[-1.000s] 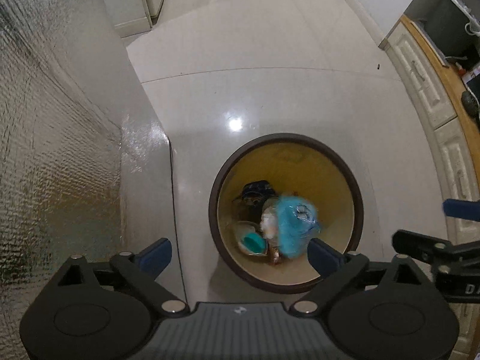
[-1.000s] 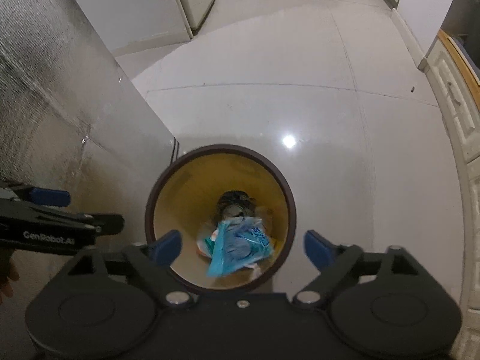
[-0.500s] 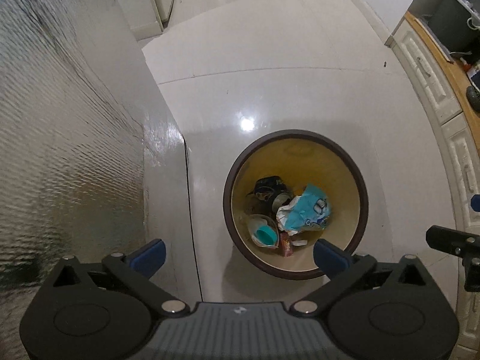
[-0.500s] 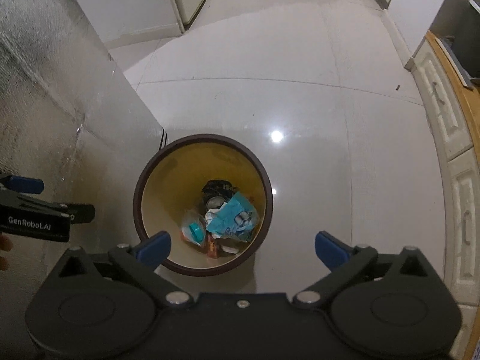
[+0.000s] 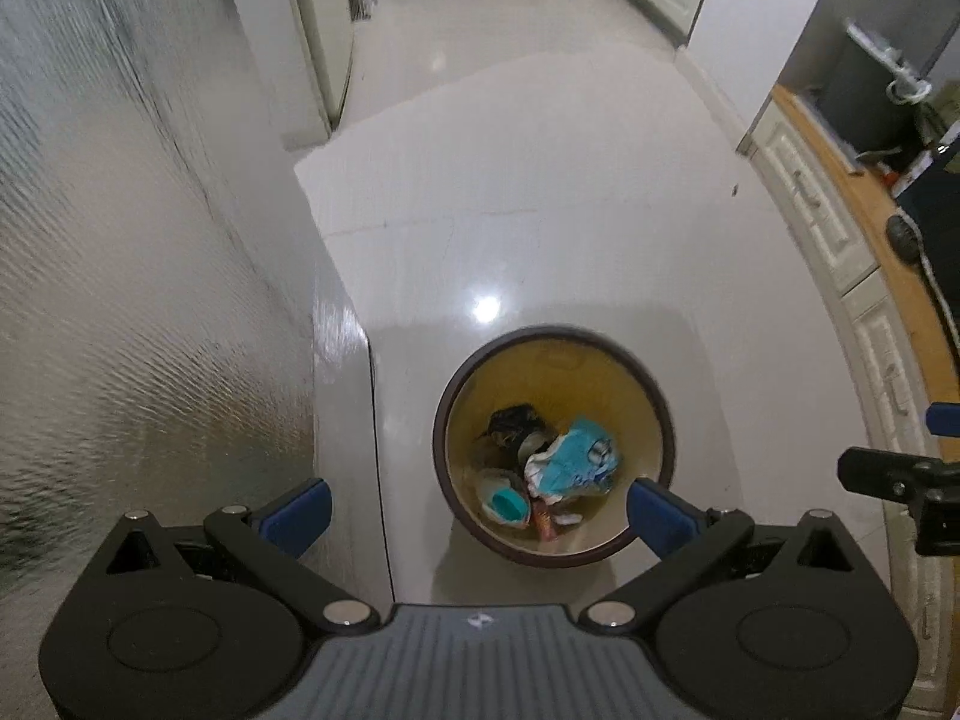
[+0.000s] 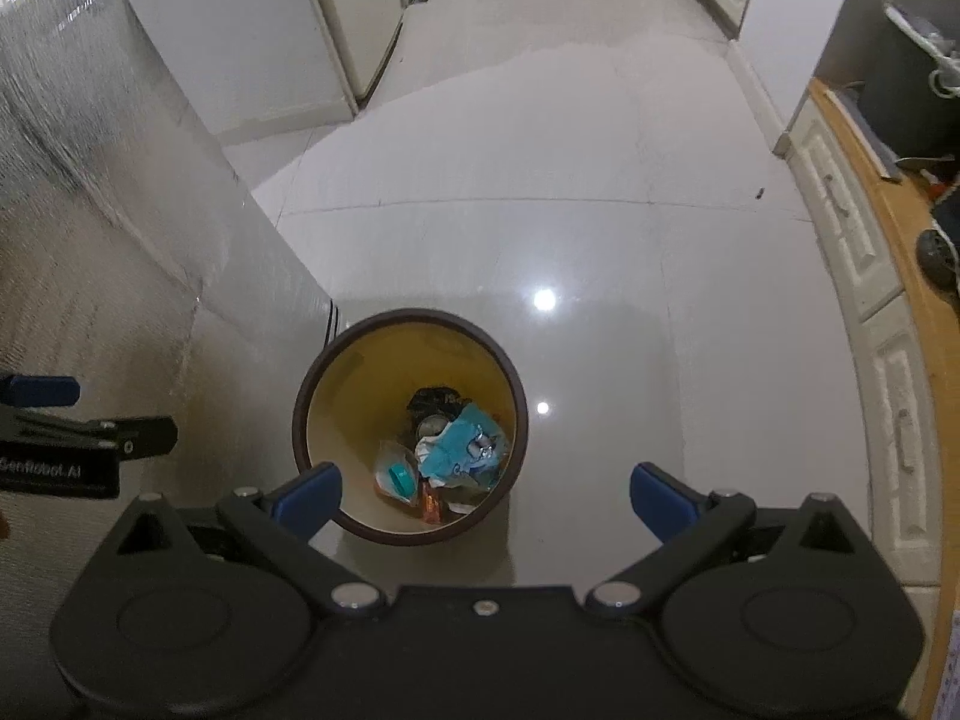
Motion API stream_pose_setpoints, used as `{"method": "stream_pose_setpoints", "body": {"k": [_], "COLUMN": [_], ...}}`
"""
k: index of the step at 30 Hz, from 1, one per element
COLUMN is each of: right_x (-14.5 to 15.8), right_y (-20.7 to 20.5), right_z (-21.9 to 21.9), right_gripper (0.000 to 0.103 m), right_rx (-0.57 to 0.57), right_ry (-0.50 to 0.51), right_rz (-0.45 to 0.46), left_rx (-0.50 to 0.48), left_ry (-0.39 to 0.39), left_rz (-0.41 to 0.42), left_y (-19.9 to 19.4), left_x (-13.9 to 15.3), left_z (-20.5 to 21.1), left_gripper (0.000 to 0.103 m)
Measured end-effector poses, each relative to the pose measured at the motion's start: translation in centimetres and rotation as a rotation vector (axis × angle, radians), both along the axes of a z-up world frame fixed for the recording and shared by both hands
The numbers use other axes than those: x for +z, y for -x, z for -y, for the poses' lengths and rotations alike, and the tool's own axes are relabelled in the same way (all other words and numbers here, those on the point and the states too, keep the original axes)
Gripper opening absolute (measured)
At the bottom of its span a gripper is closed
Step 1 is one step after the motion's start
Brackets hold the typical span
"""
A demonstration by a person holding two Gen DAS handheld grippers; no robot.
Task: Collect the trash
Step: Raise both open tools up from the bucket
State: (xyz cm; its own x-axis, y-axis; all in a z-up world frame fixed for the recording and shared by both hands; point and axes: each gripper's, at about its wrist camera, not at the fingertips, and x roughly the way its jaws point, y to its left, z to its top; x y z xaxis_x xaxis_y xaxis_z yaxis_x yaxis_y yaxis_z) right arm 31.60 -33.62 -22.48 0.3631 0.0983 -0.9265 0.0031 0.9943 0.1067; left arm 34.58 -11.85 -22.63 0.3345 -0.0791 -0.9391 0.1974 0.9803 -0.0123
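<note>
A round brown trash bin (image 5: 654,396) with a yellow inside stands on the floor, also in the right wrist view (image 6: 516,396). A light blue wrapper (image 5: 576,459) (image 6: 465,450) lies in it on other trash, beside a teal lid (image 5: 503,503) (image 6: 401,476) and a dark crumpled piece (image 5: 510,420). My left gripper (image 5: 477,510) is open and empty, high above the bin. My right gripper (image 6: 486,492) is open and empty, also high above it. Each gripper shows at the edge of the other's view: the right one (image 5: 894,483) and the left one (image 6: 78,441).
A silver textured appliance wall (image 5: 120,270) rises close on the left of the bin. White cabinets with a wooden countertop (image 5: 864,252) run along the right. Glossy pale floor tiles (image 5: 540,180) stretch ahead into a hallway with white doors (image 6: 354,18).
The blue wrapper has dropped into the bin and settled on the other trash. Both grippers have risen and drawn back, so the bin looks smaller and more hallway shows.
</note>
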Motion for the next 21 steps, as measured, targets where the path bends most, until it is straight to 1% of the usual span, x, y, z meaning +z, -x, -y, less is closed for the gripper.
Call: {"method": "stream_pose_setpoints", "body": {"k": [3,9,13,16,21], "right_x": [1.9,5.5,7.8,9.4,11.8], "right_y": [0.9,3.2,5.0,6.6,9.5], "right_z": [0.5,1.0,0.8,0.1,-0.9], "right_gripper": [0.103,0.103,0.103,0.103,0.103], "right_rx": [-0.024,-0.065,-0.051,-0.037,-0.024], "right_ry": [-0.014,0.000,0.020,0.026,0.044], "right_rz": [0.037,0.097,0.143,0.152,0.224], "left_rx": [-0.010,-0.033,-0.024,-0.015,-0.008], "left_ry": [-0.009,-0.012,-0.013,-0.016,0.020], "left_rz": [0.051,0.143,0.196,0.223,0.264], "left_y": [1.1,3.8,5.7,7.2,10.0], "left_x": [2.4,6.3,8.6,9.8,12.3], "left_z": [0.8,1.8,1.8,1.7,1.0], "left_gripper": [0.103,0.103,0.103,0.103,0.103]}}
